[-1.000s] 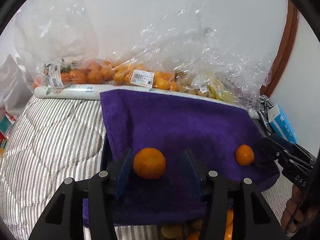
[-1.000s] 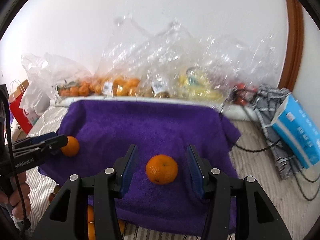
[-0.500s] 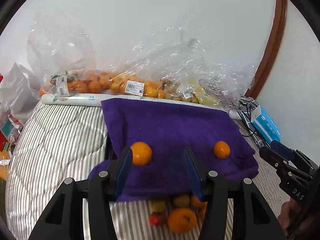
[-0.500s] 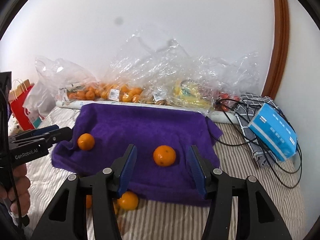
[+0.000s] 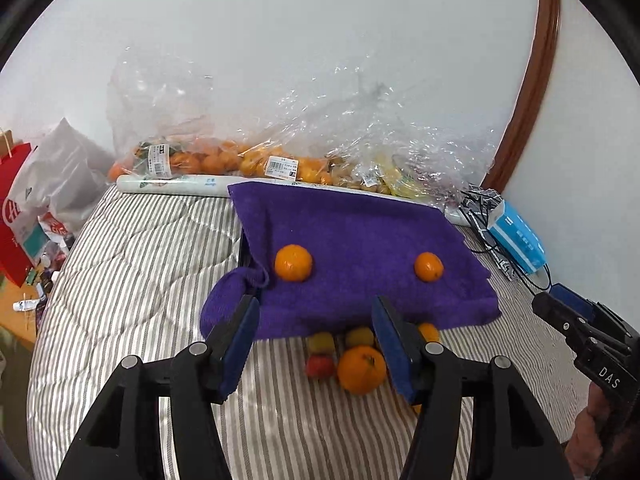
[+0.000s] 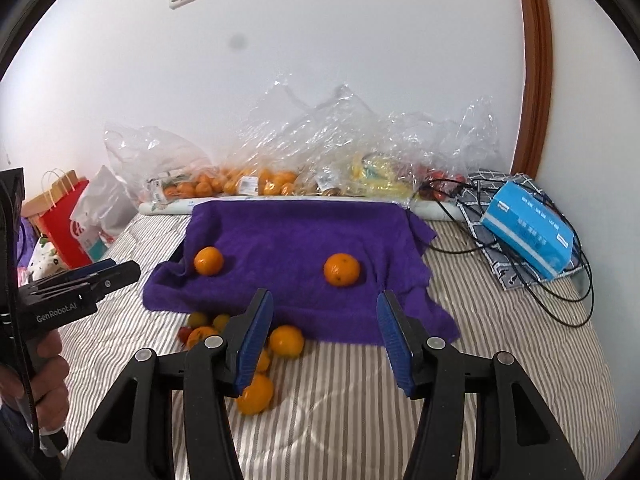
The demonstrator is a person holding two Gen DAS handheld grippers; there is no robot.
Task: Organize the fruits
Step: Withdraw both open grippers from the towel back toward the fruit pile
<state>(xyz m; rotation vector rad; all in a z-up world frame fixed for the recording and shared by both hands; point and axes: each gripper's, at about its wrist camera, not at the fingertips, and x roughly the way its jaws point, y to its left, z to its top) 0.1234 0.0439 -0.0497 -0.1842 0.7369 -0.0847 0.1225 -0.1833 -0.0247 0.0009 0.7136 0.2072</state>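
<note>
Where the two grippers hang over the striped bed cover (image 6: 500, 360), both have their blue pads spread apart with nothing between them. The left gripper (image 5: 316, 344) has just been opening its jaws wider. The right gripper (image 6: 324, 340) has just been opening a little too, and holds nothing.

Close in front of the left gripper lies a small pile of loose fruit (image 5: 344, 356) on the bed cover. There is one big orange, a red fruit and two yellowish ones; what kind those small ones are is hard to tell. In the right view more oranges from the pile lie by the left pad.

Just behind the pile is a purple towel (image 5: 360, 232), spread over something dark and raised. Two oranges sit on it, well apart. The left orange (image 5: 293, 263) is near the towel's left edge. The right orange (image 5: 429, 267) is toward the right side.

To the right lie a blue box (image 6: 528, 232) and black cables (image 6: 560, 300).

Farthest back, along the white wall, are clear plastic bags of fruit (image 5: 280, 160), mostly oranges. A red paper bag (image 6: 64, 220) stands at the far left.
</note>
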